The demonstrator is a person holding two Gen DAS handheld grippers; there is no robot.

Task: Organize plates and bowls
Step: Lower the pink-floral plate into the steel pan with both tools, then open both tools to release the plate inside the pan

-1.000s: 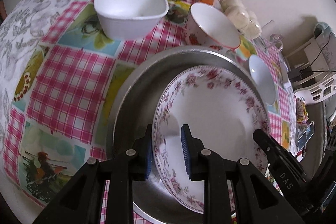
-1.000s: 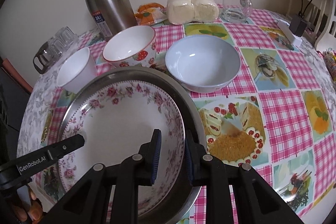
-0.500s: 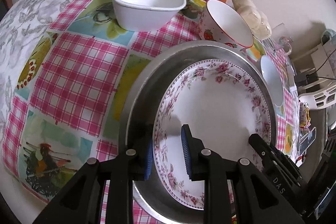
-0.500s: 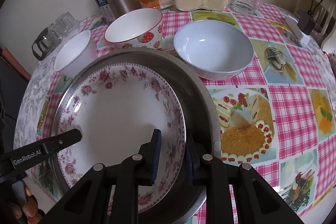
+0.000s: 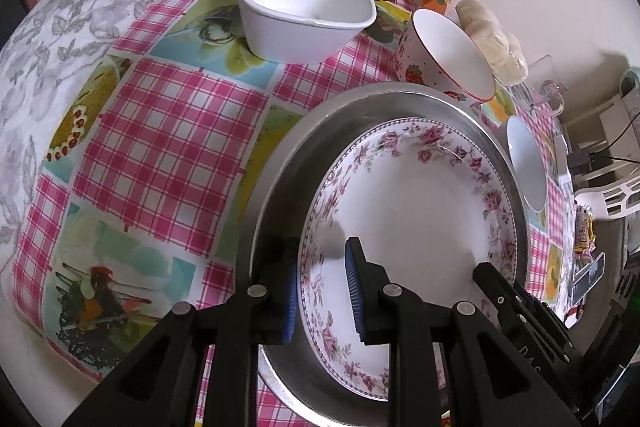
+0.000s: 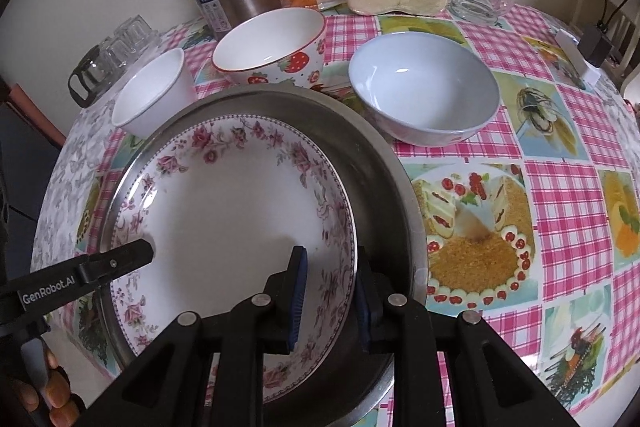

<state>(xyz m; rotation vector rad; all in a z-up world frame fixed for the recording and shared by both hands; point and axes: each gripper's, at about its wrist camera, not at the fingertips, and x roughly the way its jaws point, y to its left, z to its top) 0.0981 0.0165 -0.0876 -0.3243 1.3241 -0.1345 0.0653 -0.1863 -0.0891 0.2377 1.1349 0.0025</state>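
Two claws, one floral plate [image 5: 412,211] between them, inside the steel basin [image 5: 288,179].
My left gripper [image 5: 322,291] and right gripper [image 6: 328,301] stand narrowly parted astride opposite rims; uneven lifting could tilt it, slipping from my pads.

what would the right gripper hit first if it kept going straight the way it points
The right gripper straddles the floral plate's rim; pushed on, its fingers likely meet the steel basin under that plate first, though depth is unclear.
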